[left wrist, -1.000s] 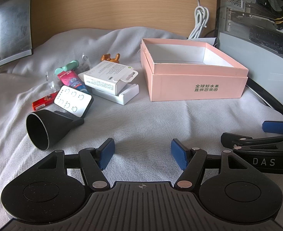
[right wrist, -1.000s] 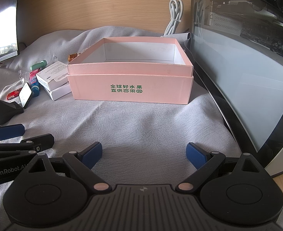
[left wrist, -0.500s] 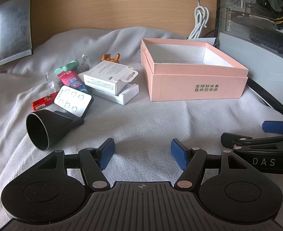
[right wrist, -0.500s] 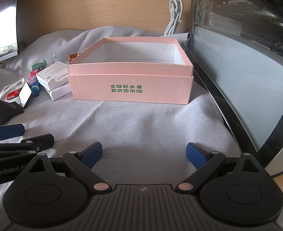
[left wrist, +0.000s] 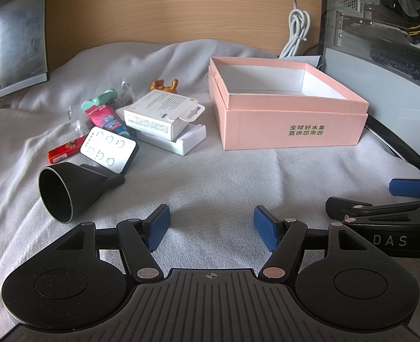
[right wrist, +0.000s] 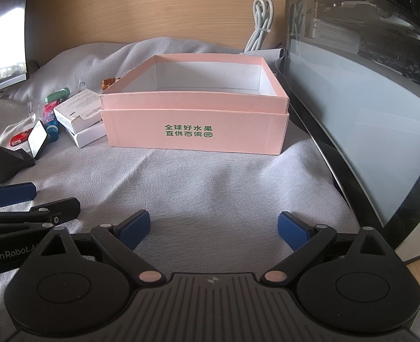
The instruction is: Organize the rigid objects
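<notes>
An open pink box (left wrist: 292,126) (right wrist: 195,138) stands on a grey cloth, nothing visible inside it. Left of it lies a pile: a black funnel (left wrist: 73,188) (right wrist: 6,162), a white remote-like card (left wrist: 108,148), a red packet (left wrist: 66,151), a pink tube with a teal cap (left wrist: 103,114), two stacked white boxes (left wrist: 164,116) (right wrist: 78,109) and a small brown figurine (left wrist: 164,85). My left gripper (left wrist: 211,229) is open and empty, near the funnel. My right gripper (right wrist: 213,228) is open and empty, in front of the pink box.
A computer case with a glass side (right wrist: 367,99) stands along the right. A monitor (left wrist: 10,42) stands at the left. A coiled white cable (left wrist: 295,34) hangs against the wooden back panel. The grey cloth (left wrist: 224,171) lies between the grippers and the objects.
</notes>
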The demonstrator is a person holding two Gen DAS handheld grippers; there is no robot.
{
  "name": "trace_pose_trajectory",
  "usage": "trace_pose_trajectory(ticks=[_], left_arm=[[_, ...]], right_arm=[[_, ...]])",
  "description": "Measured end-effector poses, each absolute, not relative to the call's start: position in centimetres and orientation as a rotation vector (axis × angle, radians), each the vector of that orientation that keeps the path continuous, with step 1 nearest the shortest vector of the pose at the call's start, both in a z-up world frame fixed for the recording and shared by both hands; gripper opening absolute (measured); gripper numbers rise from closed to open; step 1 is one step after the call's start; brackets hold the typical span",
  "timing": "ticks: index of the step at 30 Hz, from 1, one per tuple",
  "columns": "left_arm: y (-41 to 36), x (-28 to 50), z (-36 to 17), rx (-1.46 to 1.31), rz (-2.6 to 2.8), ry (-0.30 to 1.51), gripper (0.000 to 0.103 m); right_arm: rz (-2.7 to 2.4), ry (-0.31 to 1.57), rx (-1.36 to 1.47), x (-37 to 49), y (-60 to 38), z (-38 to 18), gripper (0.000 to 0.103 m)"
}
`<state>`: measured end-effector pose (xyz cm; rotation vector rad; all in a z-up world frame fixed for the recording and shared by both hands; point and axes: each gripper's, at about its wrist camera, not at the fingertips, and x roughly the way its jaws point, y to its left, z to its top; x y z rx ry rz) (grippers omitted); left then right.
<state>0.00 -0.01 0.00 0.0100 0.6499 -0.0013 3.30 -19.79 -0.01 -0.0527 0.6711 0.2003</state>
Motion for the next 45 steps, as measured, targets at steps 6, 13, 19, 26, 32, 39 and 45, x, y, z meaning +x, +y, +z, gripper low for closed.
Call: trace_pose_trajectory(ticks=[6,13,19,26,32,39,45], left_arm=[[0.0,0.0,0.0,0.01,-0.001,0.65,0.071],[0.0,0.0,0.0,0.01,-0.001,0.65,0.071],[0.0,0.0,0.0,0.009,-0.002,0.65,0.071],[-0.1,0.0,0.0,0.009,-0.002,0.65,0.071],[-0.3,-0.2,0.1,0.0,-0.006,0.648,0.069],[2.9,-1.3,3.8,-0.007,-0.001,0.611,0.067],[8.1,1.2,5.9,0.118,0.08,0.699,0.067]], right_arm=[[0.201,0.671,-0.053,3.6,-19.6,-0.1,0.098],[0.201,0.671,-0.054,3.5,-19.7,-0.2,0.098],[0.202,0.671,-0.053,3.7,-19.7,-0.2,0.098],[0.202,0.671,-0.053,3.5,-19.7,-0.1,0.099],[0.207,0.671,-0.049,3.6,-19.7,-0.1,0.1],[0.324,0.729,0.042,3.8,-20.5,0.7,0.103],[0.356,0.808,0.047,4.7,-20.8,1.5,0.103]])
